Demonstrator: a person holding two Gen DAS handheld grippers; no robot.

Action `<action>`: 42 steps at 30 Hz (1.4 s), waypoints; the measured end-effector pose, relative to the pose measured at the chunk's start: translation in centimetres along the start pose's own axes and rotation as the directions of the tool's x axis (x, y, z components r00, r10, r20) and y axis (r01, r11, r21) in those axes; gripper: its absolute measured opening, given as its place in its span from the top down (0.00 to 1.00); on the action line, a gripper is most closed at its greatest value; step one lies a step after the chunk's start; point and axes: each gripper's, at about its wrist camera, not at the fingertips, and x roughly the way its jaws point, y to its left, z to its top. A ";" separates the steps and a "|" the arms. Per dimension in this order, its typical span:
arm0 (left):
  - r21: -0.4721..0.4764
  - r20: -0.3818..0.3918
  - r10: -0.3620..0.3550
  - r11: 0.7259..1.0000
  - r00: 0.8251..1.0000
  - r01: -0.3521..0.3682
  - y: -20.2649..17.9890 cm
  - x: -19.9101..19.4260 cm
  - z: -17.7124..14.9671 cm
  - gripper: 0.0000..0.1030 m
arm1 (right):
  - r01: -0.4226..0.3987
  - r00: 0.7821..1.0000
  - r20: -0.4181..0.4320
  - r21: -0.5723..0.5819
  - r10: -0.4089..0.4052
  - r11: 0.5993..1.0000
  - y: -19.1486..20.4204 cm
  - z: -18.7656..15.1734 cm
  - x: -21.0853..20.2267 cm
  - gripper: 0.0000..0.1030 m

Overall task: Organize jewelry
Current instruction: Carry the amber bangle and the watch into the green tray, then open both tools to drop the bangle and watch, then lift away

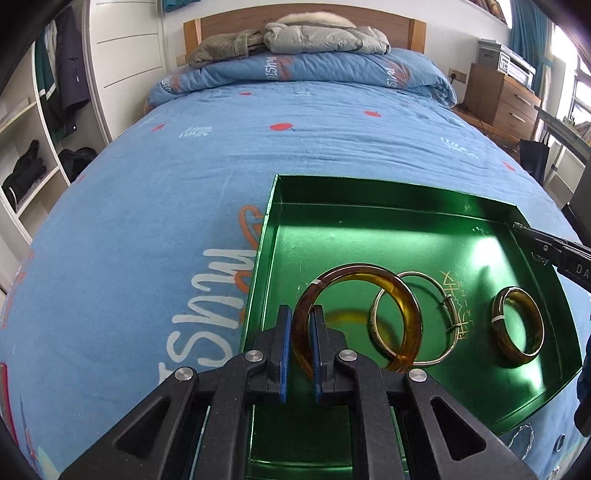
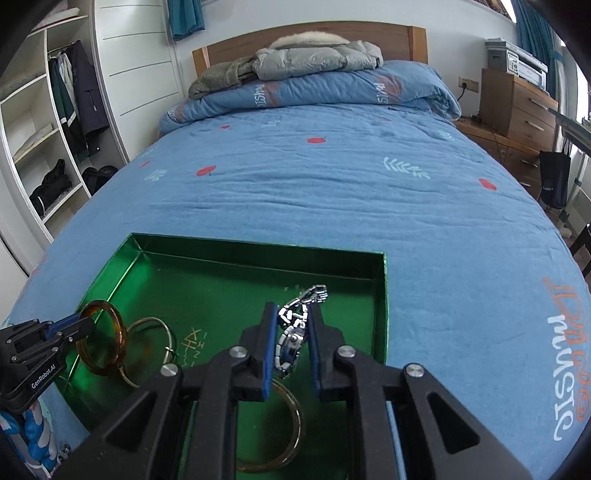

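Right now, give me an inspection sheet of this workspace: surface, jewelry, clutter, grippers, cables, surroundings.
Surface: blue printed bedspread, with a green tray resting on it.
Job's things: large amber bangle held upright over the tray; silver bangle and smaller amber bangle lying in the tray; silver chain bracelet held over the tray.
Clutter: grey jacket and folded duvet at the head of the bed.
Grippers: left gripper shut on the large amber bangle; right gripper shut on the chain bracelet.
Cables: a dark cord at the wall socket.
Surroundings: open wardrobe with hanging clothes, wooden drawers, teal curtain.
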 end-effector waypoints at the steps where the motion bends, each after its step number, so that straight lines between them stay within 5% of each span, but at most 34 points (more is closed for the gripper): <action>1: 0.000 -0.008 0.000 1.000 1.000 0.000 0.0 0.3 -0.2 0.90 | 0.006 1.000 -0.025 0.001 -0.006 1.000 -0.1 0.1 0.7 0.86; 9: -0.018 -0.031 -0.011 1.000 0.999 0.010 0.1 0.7 -0.4 0.90 | 0.061 0.980 -0.183 -0.099 -0.078 0.993 1.3 -0.3 3.9 0.86; 17: -0.045 -0.026 -0.036 0.998 0.999 0.035 0.4 0.5 -0.4 0.89 | 0.052 0.979 -0.193 -0.085 -0.068 0.995 1.2 -0.3 3.7 0.82; 22: -0.044 -0.003 -0.080 0.996 0.997 0.080 0.4 -0.9 0.0 0.61 | 0.021 0.985 -0.171 -0.045 -0.028 0.999 0.9 -0.3 2.4 0.67; 25: -0.046 0.026 -0.076 0.996 0.997 0.078 0.4 -2.9 0.3 0.54 | 0.008 0.992 -0.126 -0.030 -0.012 1.000 0.8 -0.1 0.0 0.66; 32: -0.040 0.132 -0.066 0.997 0.989 0.072 1.5 -10.8 1.0 0.54 | -0.014 1.000 0.009 -0.013 0.014 1.000 0.9 0.5 -9.3 0.65; 42: -0.016 0.264 -0.026 0.999 0.964 0.032 3.3 -23.2 -1.8 0.54 | -0.062 0.980 0.189 -0.036 0.068 0.997 1.9 -2.1 -24.8 0.65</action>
